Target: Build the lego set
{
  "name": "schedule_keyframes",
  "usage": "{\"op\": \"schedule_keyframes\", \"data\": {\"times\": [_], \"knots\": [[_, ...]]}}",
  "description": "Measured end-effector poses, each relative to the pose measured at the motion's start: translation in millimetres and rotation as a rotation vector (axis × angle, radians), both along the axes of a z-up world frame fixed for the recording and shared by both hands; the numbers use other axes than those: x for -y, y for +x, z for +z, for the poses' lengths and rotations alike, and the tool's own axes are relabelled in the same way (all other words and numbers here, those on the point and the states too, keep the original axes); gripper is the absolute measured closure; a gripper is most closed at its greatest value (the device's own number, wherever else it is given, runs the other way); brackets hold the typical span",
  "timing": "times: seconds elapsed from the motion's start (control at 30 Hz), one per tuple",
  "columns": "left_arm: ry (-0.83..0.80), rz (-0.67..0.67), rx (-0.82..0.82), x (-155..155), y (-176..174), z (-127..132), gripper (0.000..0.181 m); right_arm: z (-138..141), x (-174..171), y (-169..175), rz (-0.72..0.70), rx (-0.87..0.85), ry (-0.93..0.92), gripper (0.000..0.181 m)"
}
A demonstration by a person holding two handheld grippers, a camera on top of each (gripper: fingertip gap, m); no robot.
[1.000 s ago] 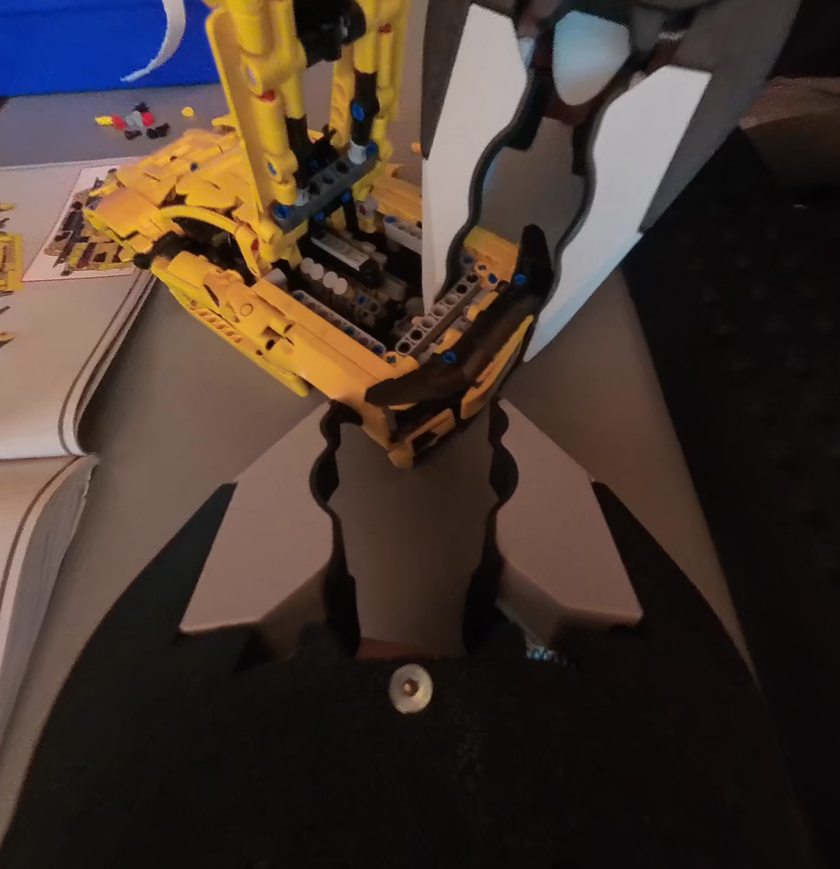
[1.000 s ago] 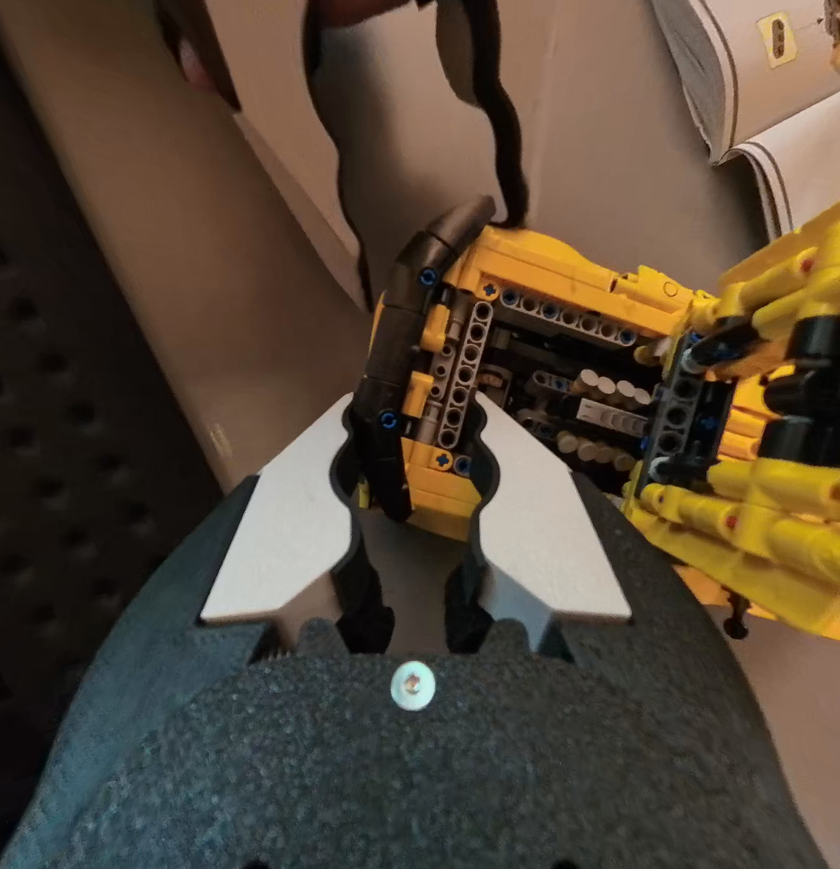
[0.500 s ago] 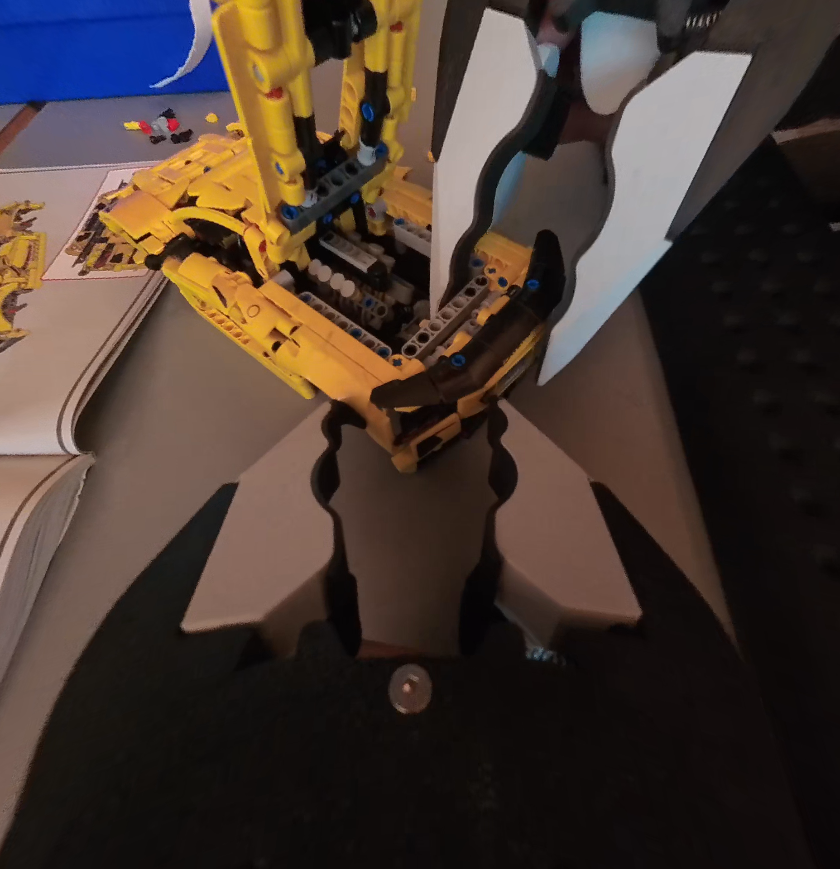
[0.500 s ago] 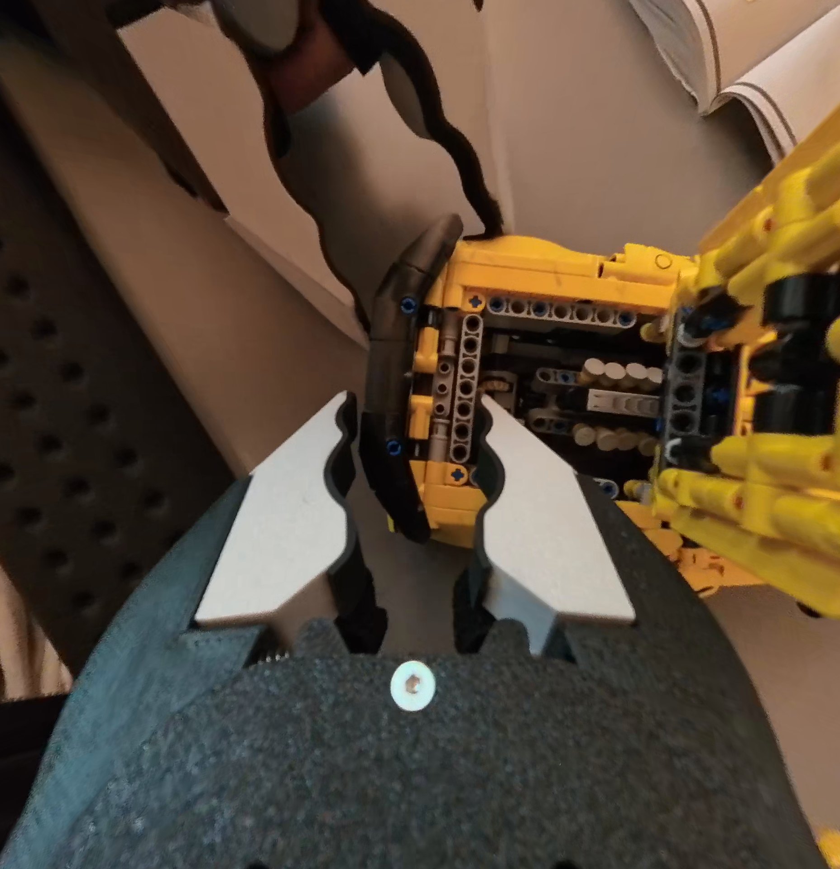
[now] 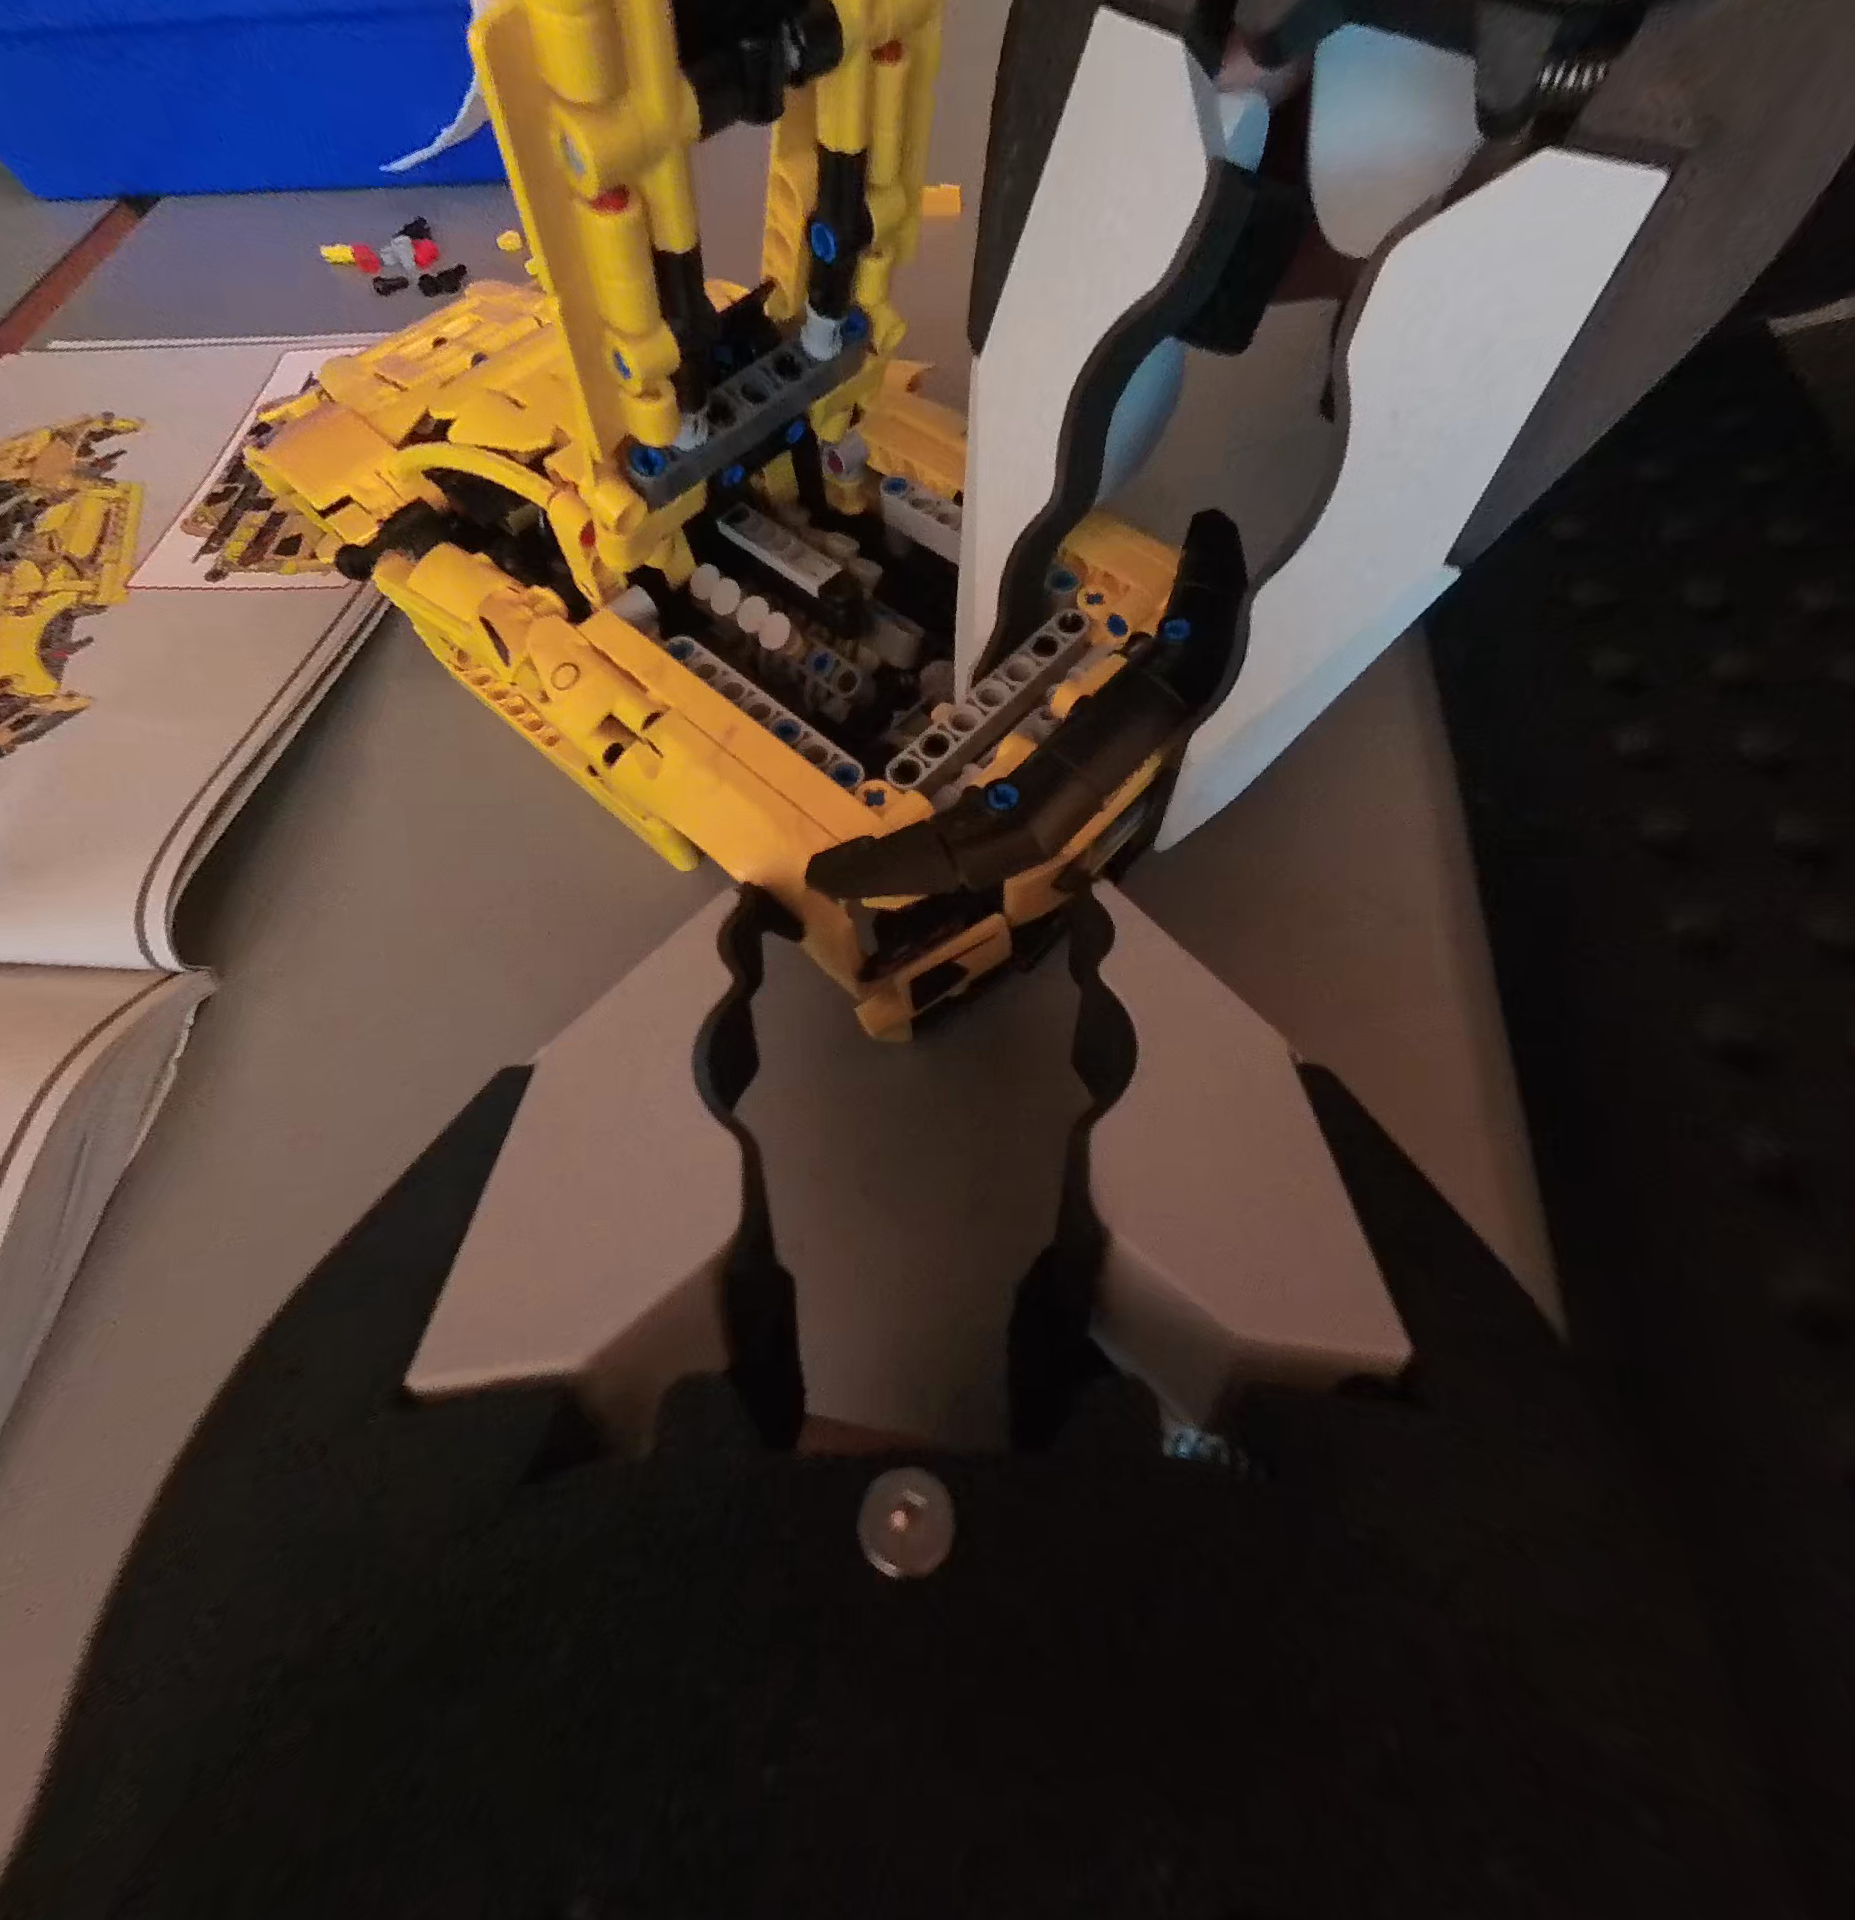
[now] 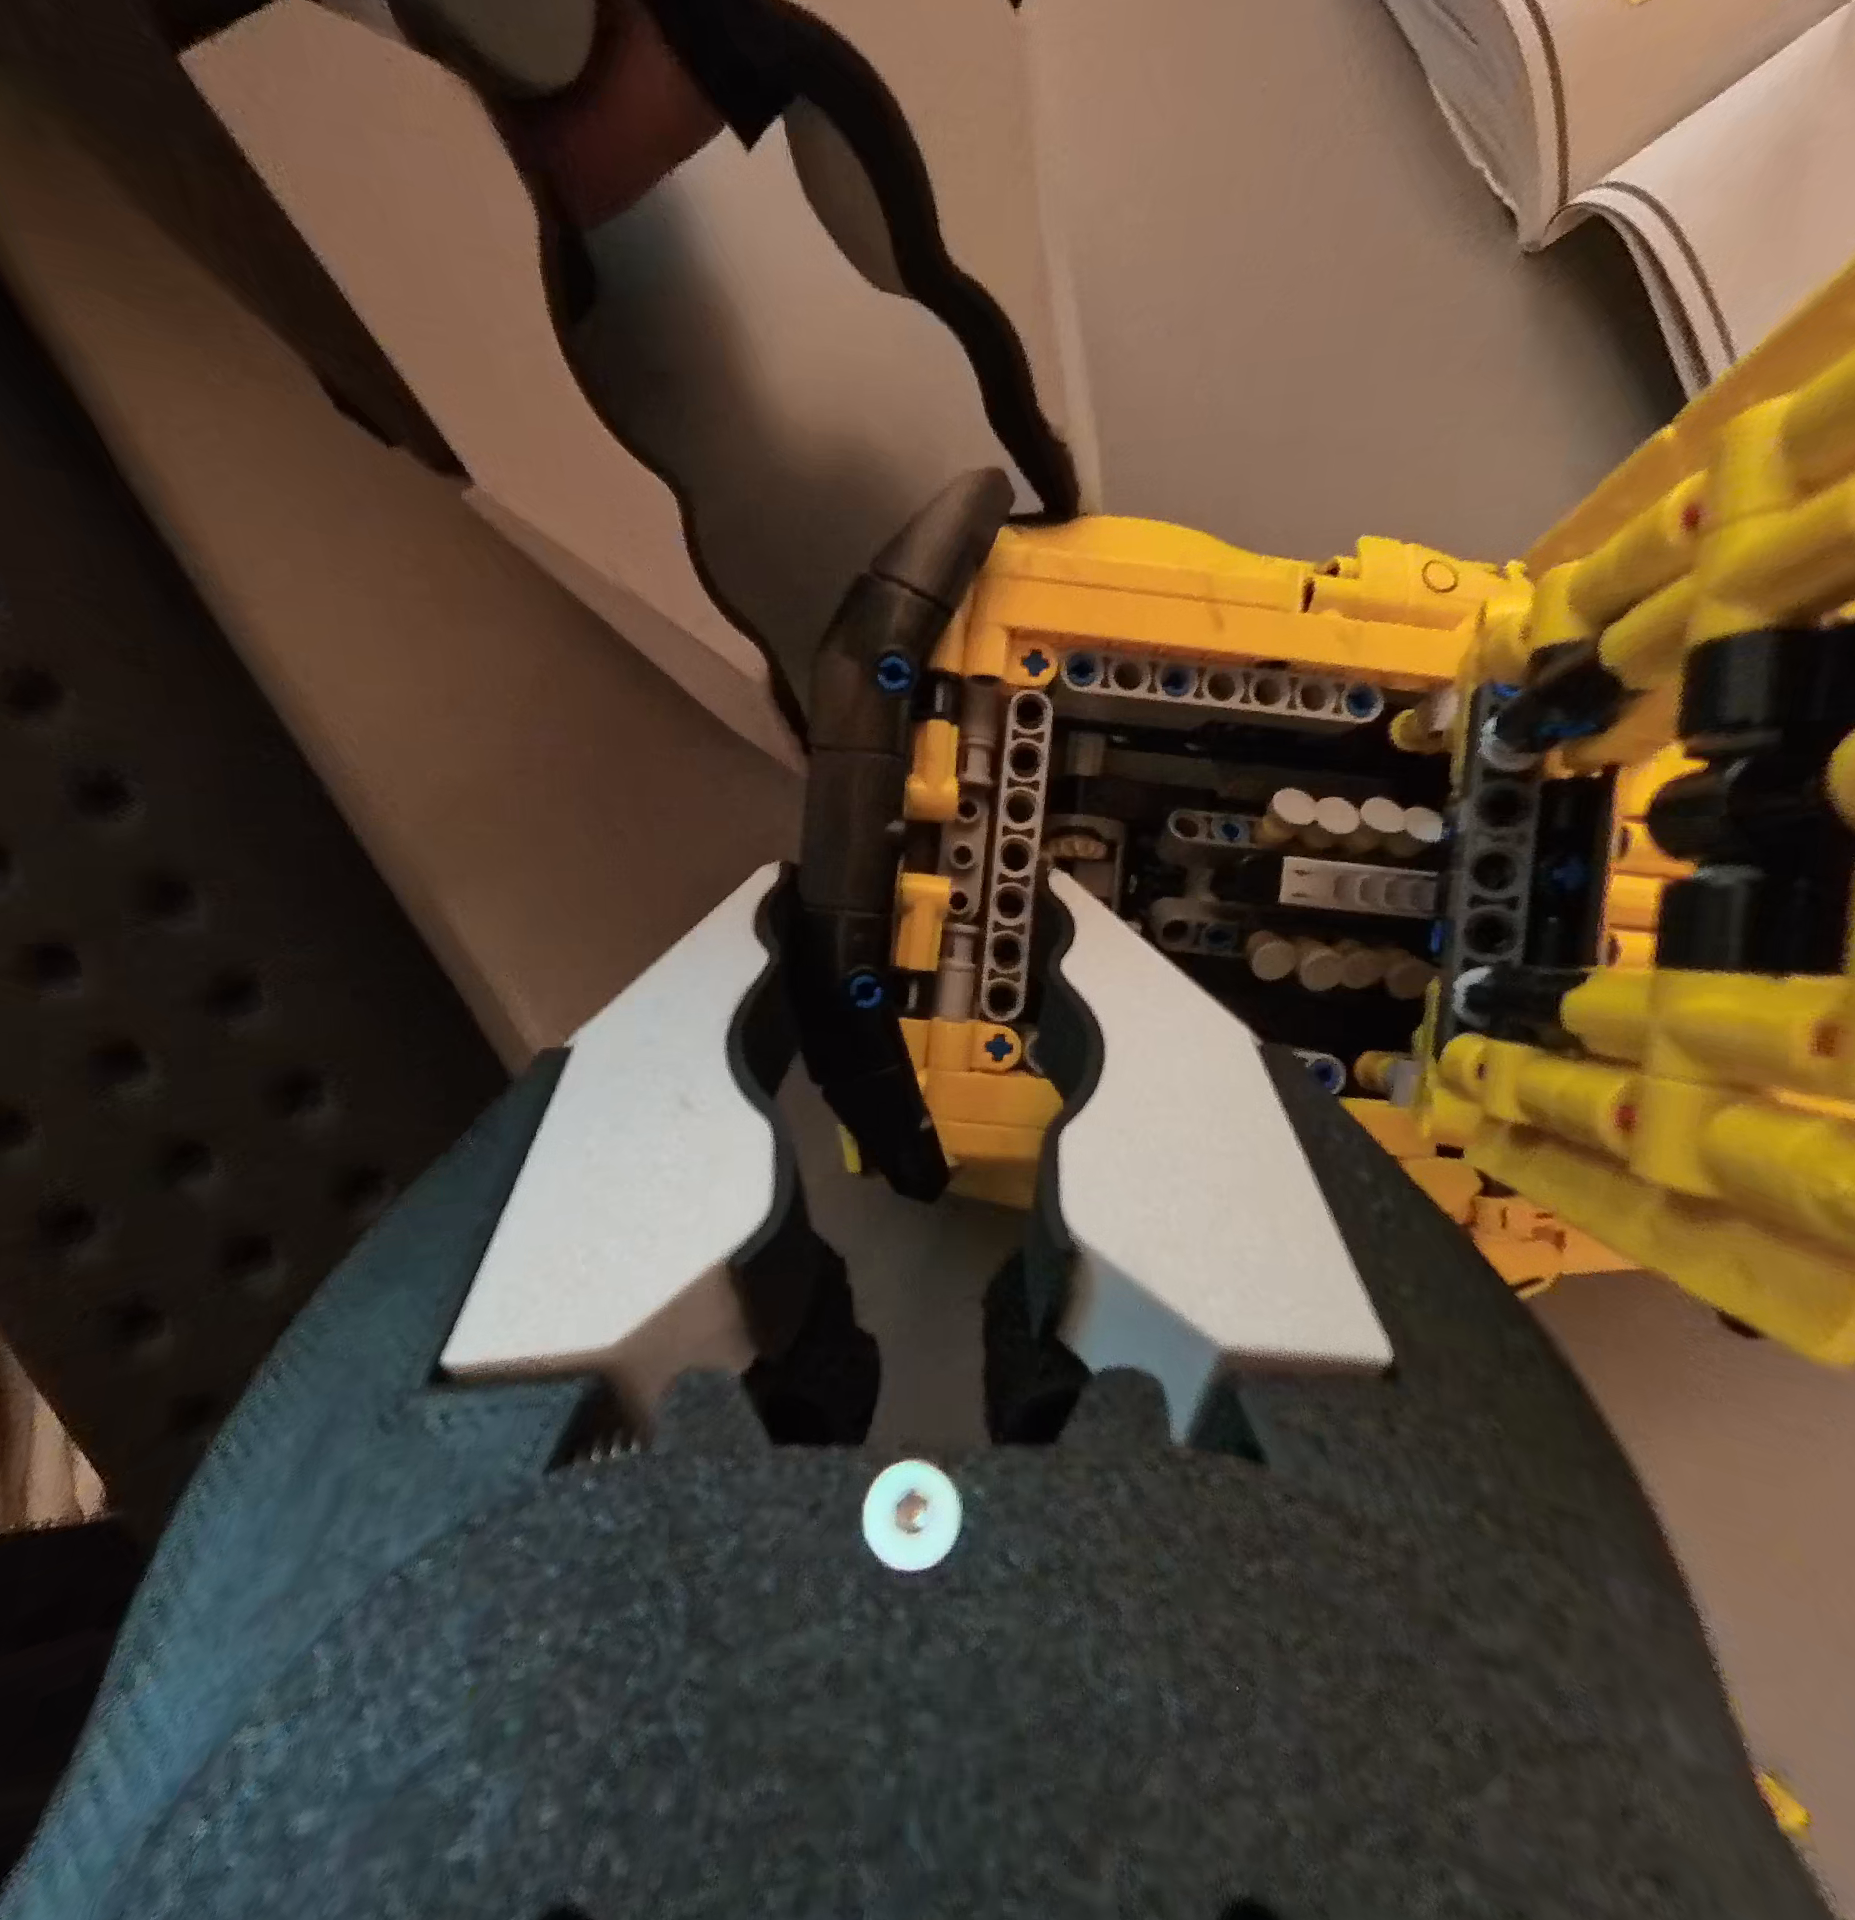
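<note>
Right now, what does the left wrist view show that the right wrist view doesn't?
Only the left wrist view: the blue bin, loose small parts on the table and the instruction page pictures. Only the right wrist view: the tan gear deep inside the chassis. Both: the yellow model, its black curved bumper, the open manual, and both claws, left claw and right claw, at the bumper end.

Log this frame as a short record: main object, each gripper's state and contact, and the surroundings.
main object: yellow and black brick-built vehicle model, on grey table
left gripper: open, rear corner between fingers
right gripper: open, straddling black curved rear panel; contact unclear
surroundings: open instruction booklet, loose small pieces, blue bin
</note>
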State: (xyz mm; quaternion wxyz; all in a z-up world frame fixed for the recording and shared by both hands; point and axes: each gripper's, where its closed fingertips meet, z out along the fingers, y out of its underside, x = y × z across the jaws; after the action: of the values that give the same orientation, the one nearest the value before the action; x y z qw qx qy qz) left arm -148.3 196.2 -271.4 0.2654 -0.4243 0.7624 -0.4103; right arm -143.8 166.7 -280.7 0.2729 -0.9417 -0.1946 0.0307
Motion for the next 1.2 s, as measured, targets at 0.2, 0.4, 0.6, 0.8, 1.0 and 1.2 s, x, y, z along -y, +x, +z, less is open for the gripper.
{"op": "schedule_keyframes", "data": {"times": [0.2, 0.4, 0.6, 0.8, 1.0, 1.2], "knots": [[0.005, 0.006, 0.010, 1, 0, 0, 0.122, 10, 4, 2, 0.017, 0.072, 0.071, 0.127], [-0.001, 0.010, 0.011, 1, 0, 0, 0.122, 18, 9, 11, 0.027, 0.370, 0.134, 0.117], [-0.002, 0.015, 0.015, 1, 0, 0, 0.122, 17, 4, 9, 0.019, 0.406, 0.170, 0.129], [0.000, 0.026, 0.016, 2, 1, 0, 0.123, 13, 7, 6, 0.051, 0.286, 0.110, 0.142], [-0.002, 0.049, 0.004, 2, 2, 0, 0.124, 14, 6, 7, 0.063, 0.284, 0.100, 0.144], [0.034, 0.031, 0.036, 3, 1, 0, 0.130, 16, 6, 8, 0.036, 0.297, 0.112, 0.134]]}}
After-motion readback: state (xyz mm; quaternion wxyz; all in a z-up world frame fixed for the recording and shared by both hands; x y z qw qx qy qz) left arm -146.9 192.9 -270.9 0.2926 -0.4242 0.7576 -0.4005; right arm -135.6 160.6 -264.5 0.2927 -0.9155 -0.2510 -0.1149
